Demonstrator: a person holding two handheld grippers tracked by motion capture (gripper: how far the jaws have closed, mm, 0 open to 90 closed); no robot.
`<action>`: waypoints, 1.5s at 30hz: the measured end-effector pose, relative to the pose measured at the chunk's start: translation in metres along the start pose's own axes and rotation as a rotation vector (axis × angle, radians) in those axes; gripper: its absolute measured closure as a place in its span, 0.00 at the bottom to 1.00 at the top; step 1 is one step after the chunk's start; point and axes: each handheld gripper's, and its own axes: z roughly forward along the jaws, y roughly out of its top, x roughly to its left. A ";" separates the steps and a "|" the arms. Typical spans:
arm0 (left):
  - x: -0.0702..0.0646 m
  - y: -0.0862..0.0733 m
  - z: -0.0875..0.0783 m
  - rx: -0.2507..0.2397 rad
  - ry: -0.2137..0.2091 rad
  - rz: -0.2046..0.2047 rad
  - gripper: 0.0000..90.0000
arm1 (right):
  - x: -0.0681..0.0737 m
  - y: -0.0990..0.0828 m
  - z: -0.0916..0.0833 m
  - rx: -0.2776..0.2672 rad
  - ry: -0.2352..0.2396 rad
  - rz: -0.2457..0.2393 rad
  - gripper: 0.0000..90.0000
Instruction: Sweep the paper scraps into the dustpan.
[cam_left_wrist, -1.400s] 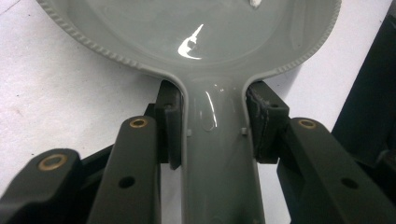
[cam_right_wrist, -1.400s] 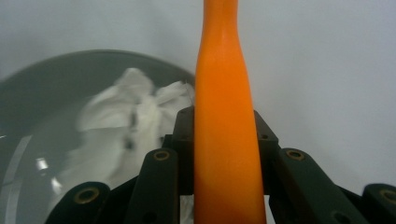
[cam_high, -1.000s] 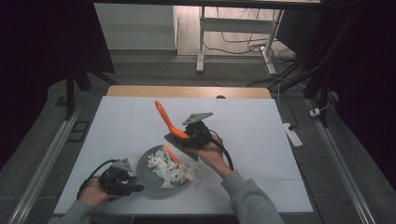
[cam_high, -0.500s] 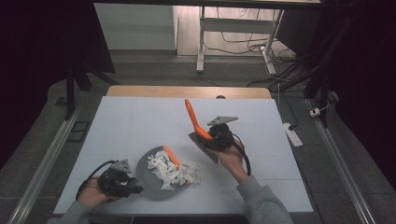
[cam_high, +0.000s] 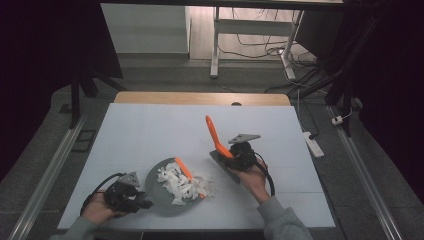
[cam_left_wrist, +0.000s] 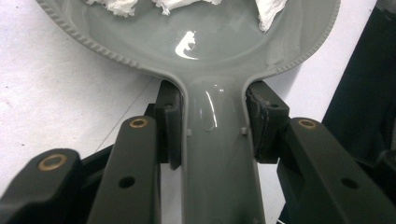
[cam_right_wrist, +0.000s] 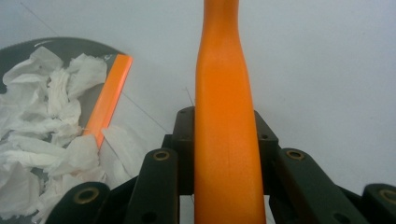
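Two grippers, each clamped on a handle. Right gripper (cam_high: 231, 156) grips the orange brush handle (cam_high: 214, 134) between its pads; long axis tilts up and away from the person, free end pointing toward the far edge of the white table (cam_high: 150, 125). Dark brush head (cam_high: 223, 165) sits just below the jaws, seemingly at the table surface, though contact is hard to judge. Left gripper (cam_high: 142, 199) holds the grey dustpan (cam_high: 165, 202) by its handle (cam_left_wrist: 217, 154), which runs straight back between the jaws; pan lies flat, near the front edge, holding white paper scraps (cam_high: 182, 184) and an orange strip (cam_high: 187, 174).
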 end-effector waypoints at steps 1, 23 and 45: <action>0.000 0.000 0.000 0.000 0.001 0.001 0.68 | 0.000 -0.001 0.000 0.004 -0.003 0.004 0.78; -0.003 0.004 0.002 0.008 0.005 0.003 0.68 | 0.028 -0.003 0.021 0.063 0.038 -0.011 0.78; -0.011 0.011 0.009 0.002 0.009 -0.004 0.68 | 0.105 0.018 0.041 0.013 0.220 -0.079 0.78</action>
